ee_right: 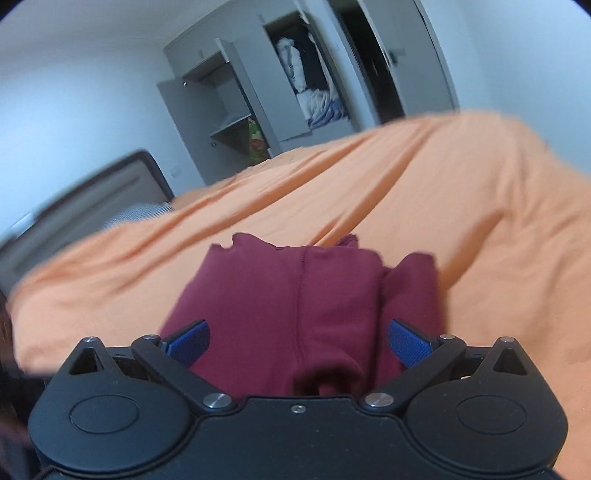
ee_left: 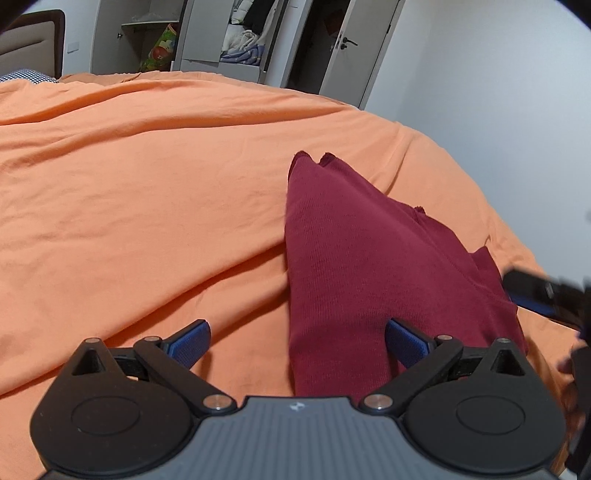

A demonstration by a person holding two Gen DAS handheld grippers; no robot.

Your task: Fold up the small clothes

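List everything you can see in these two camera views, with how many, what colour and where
Garment: one, maroon, partly folded, lying on the bed right in front of both grippers.
Bedsheet: one, orange, wrinkled, covering the bed.
Pillow: one, blue-and-white patterned, at the head of the bed.
Headboard: one, beige with dark frame, far left.
Wardrobe: one, grey, doors open, against the far wall, with clothes heaped inside, white and blue.
Colourful bag or mat: one, green and red, by the wardrobe shelf.
Door: one, white, ajar, dark handle, right of the wardrobe.
Left gripper: black, blue pads, open, garment edge between the fingers.
Right gripper: black, blue pads, open over the garment.
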